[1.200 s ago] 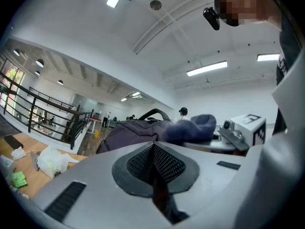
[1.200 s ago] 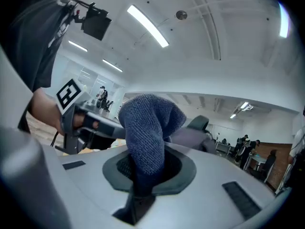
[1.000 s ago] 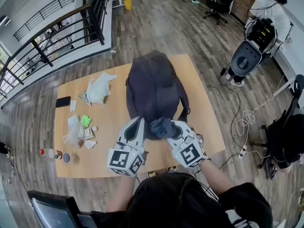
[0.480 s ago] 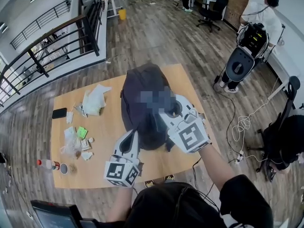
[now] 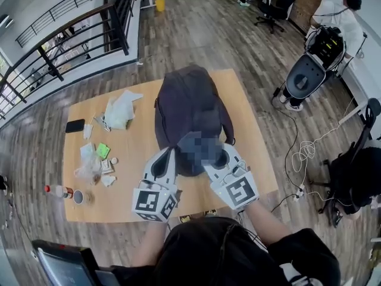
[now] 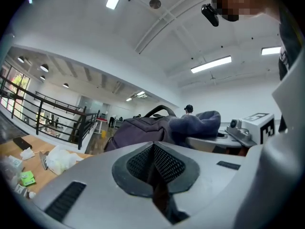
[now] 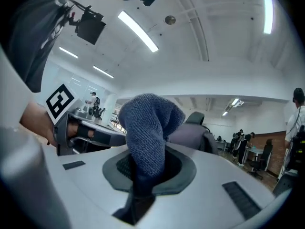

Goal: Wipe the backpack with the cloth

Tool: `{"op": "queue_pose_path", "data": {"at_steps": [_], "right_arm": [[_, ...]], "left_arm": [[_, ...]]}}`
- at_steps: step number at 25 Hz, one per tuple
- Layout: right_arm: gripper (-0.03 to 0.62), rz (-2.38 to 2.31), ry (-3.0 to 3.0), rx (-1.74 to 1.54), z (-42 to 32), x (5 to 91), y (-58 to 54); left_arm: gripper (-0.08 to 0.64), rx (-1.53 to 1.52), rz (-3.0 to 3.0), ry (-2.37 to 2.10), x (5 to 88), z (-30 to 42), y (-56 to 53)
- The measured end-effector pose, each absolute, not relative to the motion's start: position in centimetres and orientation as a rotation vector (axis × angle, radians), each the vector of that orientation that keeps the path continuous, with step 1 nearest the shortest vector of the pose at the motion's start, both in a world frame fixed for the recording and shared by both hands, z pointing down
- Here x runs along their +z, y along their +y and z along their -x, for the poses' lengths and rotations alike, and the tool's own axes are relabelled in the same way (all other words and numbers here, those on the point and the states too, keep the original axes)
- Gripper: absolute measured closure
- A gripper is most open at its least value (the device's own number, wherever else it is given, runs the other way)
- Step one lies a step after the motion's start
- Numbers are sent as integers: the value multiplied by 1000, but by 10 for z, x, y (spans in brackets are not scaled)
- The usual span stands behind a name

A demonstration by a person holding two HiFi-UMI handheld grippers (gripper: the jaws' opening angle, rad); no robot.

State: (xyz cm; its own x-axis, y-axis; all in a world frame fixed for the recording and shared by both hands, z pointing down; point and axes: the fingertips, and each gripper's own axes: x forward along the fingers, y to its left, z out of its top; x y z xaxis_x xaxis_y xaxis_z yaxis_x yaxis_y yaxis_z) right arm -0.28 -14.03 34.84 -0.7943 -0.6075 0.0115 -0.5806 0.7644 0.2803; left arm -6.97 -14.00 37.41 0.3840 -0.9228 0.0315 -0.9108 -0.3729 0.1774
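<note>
- Light wood table (image 5: 131, 189) on a plank floor (image 5: 196, 34), with a black railing (image 5: 71, 46) off to the left.
- Backpack (image 5: 190, 109) lies flat on the table's right half, long axis running near edge to far edge.
- Left gripper (image 5: 168, 155) is pinched closed on nothing, beside its near end.
- Right gripper (image 5: 221, 159) clamps the blue cloth (image 7: 147, 123) by that end.

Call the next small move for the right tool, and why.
Probably push the right tool away along the backpack. The cloth is clamped in it and sits at the backpack's near end, with the rest of the bag stretching ahead.
</note>
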Motion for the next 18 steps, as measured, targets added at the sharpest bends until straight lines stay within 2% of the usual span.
{"op": "queue_pose_path", "data": {"at_steps": [8, 13, 18], "right_arm": [[543, -813, -2629, -259, 4, 503, -119], [543, -745, -2656, -266, 32, 502, -115], [543, -561, -2587, -457, 71, 514, -100]], "left_arm": [[549, -21, -2377, -1701, 417, 76, -132], [549, 4, -2320, -1734, 425, 89, -122], [549, 8, -2297, -1763, 427, 101, -120]]}}
